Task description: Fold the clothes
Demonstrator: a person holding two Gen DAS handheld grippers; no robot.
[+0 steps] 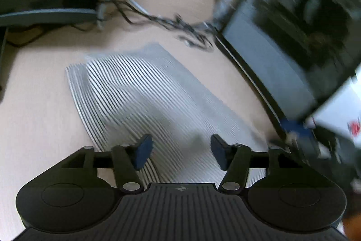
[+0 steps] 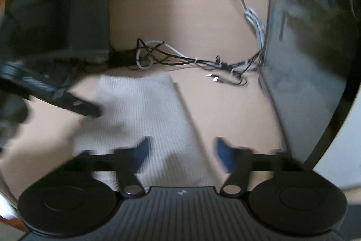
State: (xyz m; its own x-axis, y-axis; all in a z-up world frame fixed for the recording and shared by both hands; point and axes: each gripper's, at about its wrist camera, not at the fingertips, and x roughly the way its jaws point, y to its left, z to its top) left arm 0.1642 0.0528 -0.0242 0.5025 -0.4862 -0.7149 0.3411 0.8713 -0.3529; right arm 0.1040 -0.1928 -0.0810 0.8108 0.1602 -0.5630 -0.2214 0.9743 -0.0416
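1. The striped garment [image 1: 144,96] lies folded into a narrow oblong on the tan desk [image 1: 40,92], with a raised ridge running down its left half.
2. The left gripper [image 1: 180,151] hangs over the garment's near end, its jaws partly apart with only air between the blue pads [image 1: 144,150]; nothing is held.
3. The right gripper [image 2: 181,154] sits above the garment's near right edge [image 2: 191,128], jaws also half apart and empty (that view is badly blurred, so any contact with the cloth cannot be told).
4. From the right wrist camera, the left gripper reaches in over the garment's left side.
5. Risks, as I judge them:
   - A pinch that catches just the top layer would peel the fold open when lifted.
   - Grabbing unevenly at the two sides would skew the next fold, and the ridge would likely crease.
   - The monitor [image 1: 293,26] stands close on the right and a tangle of cables [image 2: 191,60] lies just beyond the far edge; a wide swing of cloth could snag the cables or knock the screen.
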